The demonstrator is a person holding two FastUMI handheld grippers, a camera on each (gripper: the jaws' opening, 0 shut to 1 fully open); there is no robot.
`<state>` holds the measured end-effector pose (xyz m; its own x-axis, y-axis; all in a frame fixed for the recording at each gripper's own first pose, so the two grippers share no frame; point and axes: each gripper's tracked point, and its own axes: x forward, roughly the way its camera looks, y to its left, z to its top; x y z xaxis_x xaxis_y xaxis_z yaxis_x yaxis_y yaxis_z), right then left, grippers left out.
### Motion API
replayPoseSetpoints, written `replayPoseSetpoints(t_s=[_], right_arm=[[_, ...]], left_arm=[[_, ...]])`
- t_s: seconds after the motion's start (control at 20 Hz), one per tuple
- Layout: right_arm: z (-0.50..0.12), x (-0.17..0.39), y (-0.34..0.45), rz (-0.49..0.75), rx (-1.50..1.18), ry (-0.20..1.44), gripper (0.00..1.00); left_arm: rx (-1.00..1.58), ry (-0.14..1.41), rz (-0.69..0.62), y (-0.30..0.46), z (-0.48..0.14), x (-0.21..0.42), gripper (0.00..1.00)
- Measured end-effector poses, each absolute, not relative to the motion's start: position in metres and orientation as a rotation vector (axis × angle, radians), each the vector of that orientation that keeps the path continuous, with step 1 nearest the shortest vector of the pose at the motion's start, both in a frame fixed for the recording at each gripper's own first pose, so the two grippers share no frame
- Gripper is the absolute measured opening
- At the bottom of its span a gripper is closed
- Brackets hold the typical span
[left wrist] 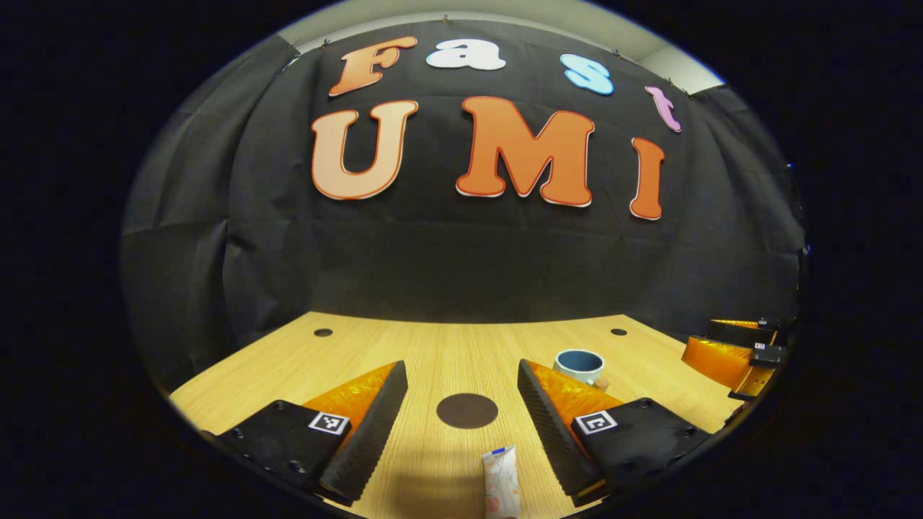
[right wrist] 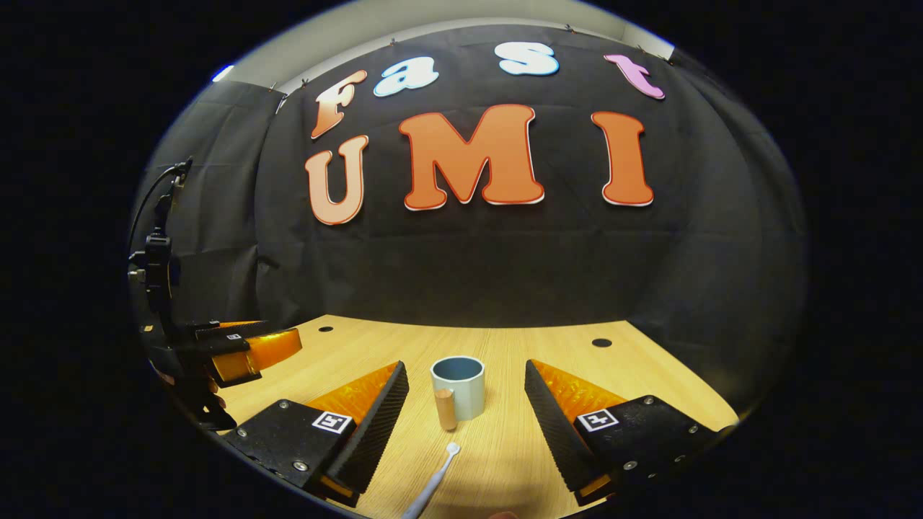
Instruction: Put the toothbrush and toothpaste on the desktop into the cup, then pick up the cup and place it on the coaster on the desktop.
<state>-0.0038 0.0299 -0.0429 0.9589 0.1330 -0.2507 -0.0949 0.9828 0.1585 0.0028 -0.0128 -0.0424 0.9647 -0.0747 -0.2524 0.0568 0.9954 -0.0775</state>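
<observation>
A: Nearest, bottom centre: toothpaste tube, soft, light; left gripper gaping, empty. We pinch mid-tube.
B: Toothbrush, stiff, slim; right gripper agape. Beyond, mid-frame: cup, coaster.

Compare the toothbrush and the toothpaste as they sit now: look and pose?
The toothbrush is thin and white, its head toward the cup; the toothpaste is a wide, flat, patterned tube. The toothbrush lies between the right gripper's open fingers, the toothpaste between the left gripper's. Both lie flat on the desktop, outside the cup.
</observation>
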Motion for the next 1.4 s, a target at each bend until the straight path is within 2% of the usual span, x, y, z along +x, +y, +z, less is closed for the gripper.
replayPoseSetpoints(t_s=[0.5, 0.85, 1.05, 1.15, 1.25, 1.3, 1.35, 1.4], right_arm=[[-0.129, -0.026, 0.051, 0.146, 0.123, 0.603, 0.98], [-0.159, -0.039, 0.071, 0.180, 0.142, 0.736, 0.89], [-0.181, -0.049, 0.073, 0.175, 0.147, 0.827, 0.82], [-0.184, -0.050, 0.076, 0.174, 0.141, 0.858, 0.72], [-0.187, -0.049, 0.082, 0.182, 0.123, 0.867, 0.69], [-0.187, -0.050, 0.085, 0.187, 0.116, 0.874, 0.62], [-0.190, -0.051, 0.087, 0.188, 0.107, 0.887, 0.59], [-0.194, -0.054, 0.087, 0.186, 0.097, 0.903, 0.56]], left_arm=[[-0.062, 0.534, -0.144, -0.038, -0.118, -0.008, 0.97], [0.013, 0.667, -0.158, -0.043, -0.154, -0.024, 0.98], [0.024, 0.764, -0.145, -0.039, -0.179, -0.033, 0.97], [-0.004, 0.820, -0.162, -0.043, -0.190, -0.037, 0.97], [-0.048, 0.876, -0.186, -0.049, -0.199, -0.048, 0.84], [-0.055, 0.896, -0.184, -0.051, -0.204, -0.049, 0.84], [-0.052, 0.907, -0.182, -0.051, -0.211, -0.050, 0.81], [-0.040, 0.907, -0.176, -0.049, -0.213, -0.048, 0.83]])
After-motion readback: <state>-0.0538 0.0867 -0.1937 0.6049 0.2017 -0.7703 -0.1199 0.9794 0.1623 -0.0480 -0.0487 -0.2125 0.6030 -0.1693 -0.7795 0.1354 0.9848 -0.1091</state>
